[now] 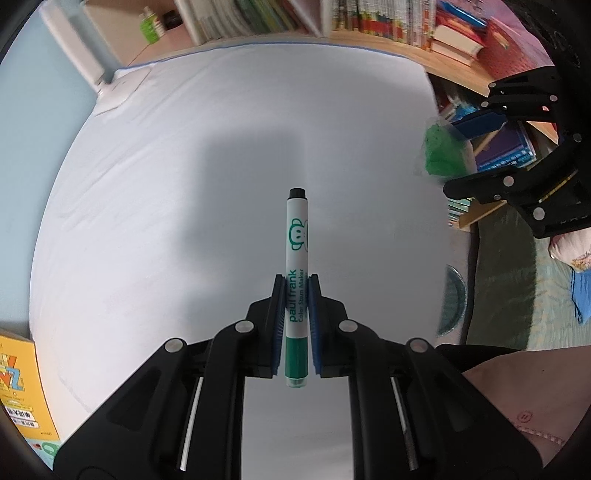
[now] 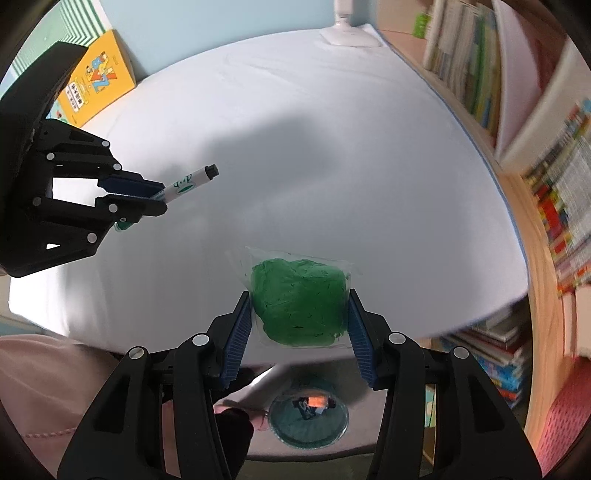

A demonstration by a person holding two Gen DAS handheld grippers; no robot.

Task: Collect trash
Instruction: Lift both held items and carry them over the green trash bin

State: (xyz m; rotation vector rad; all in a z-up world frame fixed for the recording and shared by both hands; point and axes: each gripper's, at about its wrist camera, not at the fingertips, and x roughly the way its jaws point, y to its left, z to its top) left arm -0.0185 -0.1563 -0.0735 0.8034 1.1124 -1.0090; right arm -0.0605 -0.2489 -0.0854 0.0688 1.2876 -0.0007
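Left wrist view: my left gripper (image 1: 297,295) pinches a marker (image 1: 296,273).
Right wrist view: my right gripper (image 2: 299,314) clamps bagged green dough (image 2: 299,302).

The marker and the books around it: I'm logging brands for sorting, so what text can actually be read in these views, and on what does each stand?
"paul frank" in green, on the white barrel of the marker clamped in the left gripper.
"Color Stain Marker", as best it reads, in small print beside it on the same barrel.
Yellow book at the table edge: large coloured letters, blurred, unreadable.
Book spines on the shelves: too blurred.
Bagged green clay: no text.
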